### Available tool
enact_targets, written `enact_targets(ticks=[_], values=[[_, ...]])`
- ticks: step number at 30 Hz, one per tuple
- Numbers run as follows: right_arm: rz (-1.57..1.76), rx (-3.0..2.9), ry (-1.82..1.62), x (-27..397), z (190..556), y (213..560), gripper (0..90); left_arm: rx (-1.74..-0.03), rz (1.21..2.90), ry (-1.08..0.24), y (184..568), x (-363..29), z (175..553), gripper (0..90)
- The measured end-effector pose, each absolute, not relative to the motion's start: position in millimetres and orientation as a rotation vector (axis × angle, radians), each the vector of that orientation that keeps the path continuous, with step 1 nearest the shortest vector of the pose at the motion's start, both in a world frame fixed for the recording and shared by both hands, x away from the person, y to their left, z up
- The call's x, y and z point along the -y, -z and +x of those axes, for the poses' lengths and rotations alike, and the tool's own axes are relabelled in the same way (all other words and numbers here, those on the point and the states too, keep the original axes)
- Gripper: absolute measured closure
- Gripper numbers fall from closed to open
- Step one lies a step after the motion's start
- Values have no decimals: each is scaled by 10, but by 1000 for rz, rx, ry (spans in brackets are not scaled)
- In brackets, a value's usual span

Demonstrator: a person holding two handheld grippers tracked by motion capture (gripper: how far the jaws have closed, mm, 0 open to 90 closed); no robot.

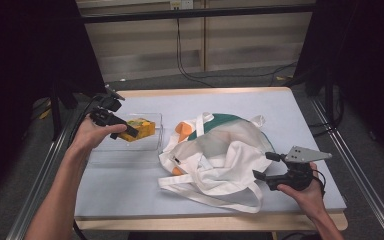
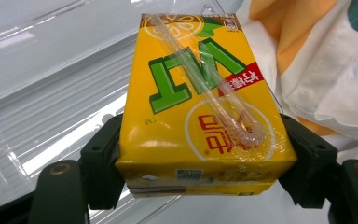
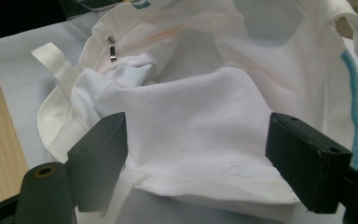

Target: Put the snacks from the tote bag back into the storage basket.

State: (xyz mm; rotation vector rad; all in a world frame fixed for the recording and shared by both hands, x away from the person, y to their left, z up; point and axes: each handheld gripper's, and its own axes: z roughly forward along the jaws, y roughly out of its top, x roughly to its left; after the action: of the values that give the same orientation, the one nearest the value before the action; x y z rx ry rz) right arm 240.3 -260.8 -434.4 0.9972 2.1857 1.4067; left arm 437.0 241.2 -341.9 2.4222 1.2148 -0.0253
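Right gripper [image 1: 270, 166] sits closest, down at the near edge of the table [image 1: 130, 195], jaws spread wide with nothing pinched. Bag [image 1: 220, 155] fabric lies between and just past its fingers [image 3: 100, 154], the hem running across from one pad to the other, but neither pad presses on it. Bag mouth gapes beyond the fingertips, with a small zip pull showing further in.

Further back, left gripper [image 1: 125, 131] is clamped on the carton [image 2: 200, 107], a yellow drink box with its straw taped on the top face. Pads squeeze its two short sides, box lying flat between them, sticking out past the fingertips. It hangs over the clear tray [image 1: 152, 145], bag just beyond.

My guess is the carton goes into the bag. To do that well, I'd close the right fingers on that hem and lift it so the mouth stays open, then bring the carton in level, long end first, and let go only once it's well inside.
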Motion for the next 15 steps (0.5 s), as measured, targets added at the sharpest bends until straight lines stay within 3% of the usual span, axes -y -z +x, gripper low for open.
enact_targets(ticks=[15], values=[[996, -2189, -1405, 2599, 2405, 4345, 214, -1296, 2470, 37, 3582, -2301, 4598, 274]])
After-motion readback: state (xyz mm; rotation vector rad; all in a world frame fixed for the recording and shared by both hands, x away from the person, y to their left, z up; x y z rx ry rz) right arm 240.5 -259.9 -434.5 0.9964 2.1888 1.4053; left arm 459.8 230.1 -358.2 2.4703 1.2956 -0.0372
